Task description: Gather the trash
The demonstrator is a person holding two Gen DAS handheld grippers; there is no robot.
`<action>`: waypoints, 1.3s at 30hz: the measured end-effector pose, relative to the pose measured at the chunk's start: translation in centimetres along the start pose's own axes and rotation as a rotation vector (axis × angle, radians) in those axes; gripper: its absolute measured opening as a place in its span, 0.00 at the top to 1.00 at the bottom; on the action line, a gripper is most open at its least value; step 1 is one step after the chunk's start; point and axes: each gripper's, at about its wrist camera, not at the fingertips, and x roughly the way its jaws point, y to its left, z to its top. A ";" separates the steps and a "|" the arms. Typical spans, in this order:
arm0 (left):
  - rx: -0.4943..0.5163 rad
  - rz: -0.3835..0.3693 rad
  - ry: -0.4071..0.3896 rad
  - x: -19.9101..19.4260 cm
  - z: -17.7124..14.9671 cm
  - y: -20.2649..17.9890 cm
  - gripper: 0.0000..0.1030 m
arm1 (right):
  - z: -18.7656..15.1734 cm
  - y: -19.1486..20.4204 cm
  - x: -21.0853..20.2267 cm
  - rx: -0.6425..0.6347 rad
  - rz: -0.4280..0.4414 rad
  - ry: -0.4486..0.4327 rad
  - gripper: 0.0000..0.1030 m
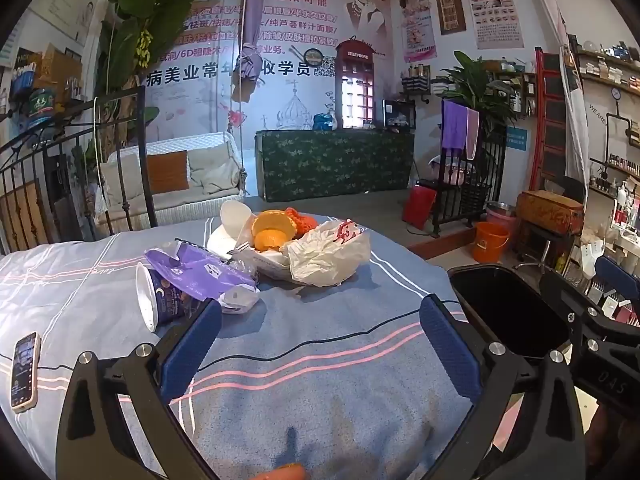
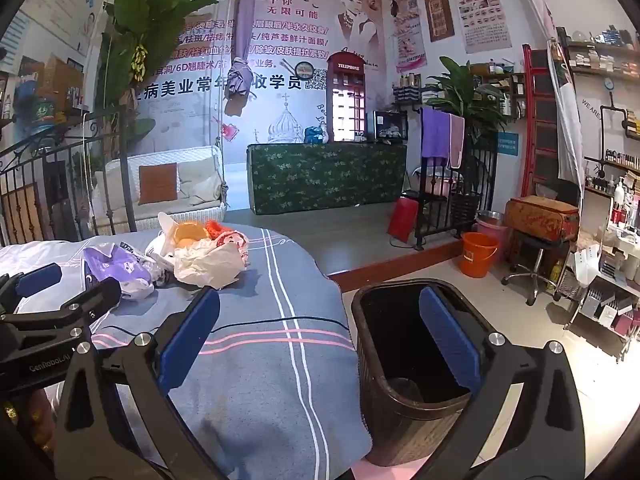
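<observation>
Both my left gripper (image 1: 320, 320) and right gripper (image 2: 320, 320) spread wide, empty; trash pile (image 1: 256, 252) mid-bed ahead, bin (image 2: 400, 360) at bed's right edge; best take the near toppled cup (image 1: 160, 300) by its wall, left side first.

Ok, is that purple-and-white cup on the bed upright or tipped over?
Tipped over. The cup lies on its side on the bedsheet, its white mouth facing left in the left wrist view, beside the purple wrapper.
</observation>
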 end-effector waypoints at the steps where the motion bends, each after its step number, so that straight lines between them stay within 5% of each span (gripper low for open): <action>1: 0.003 0.001 -0.002 0.0 0.0 0.0 0.05 | 0.0 0.0 0.0 -0.002 -0.001 0.002 0.04; 39: -0.002 0.011 0.000 -0.3 -0.2 0.2 0.05 | 0.3 0.2 -0.2 -0.009 0.002 0.002 0.04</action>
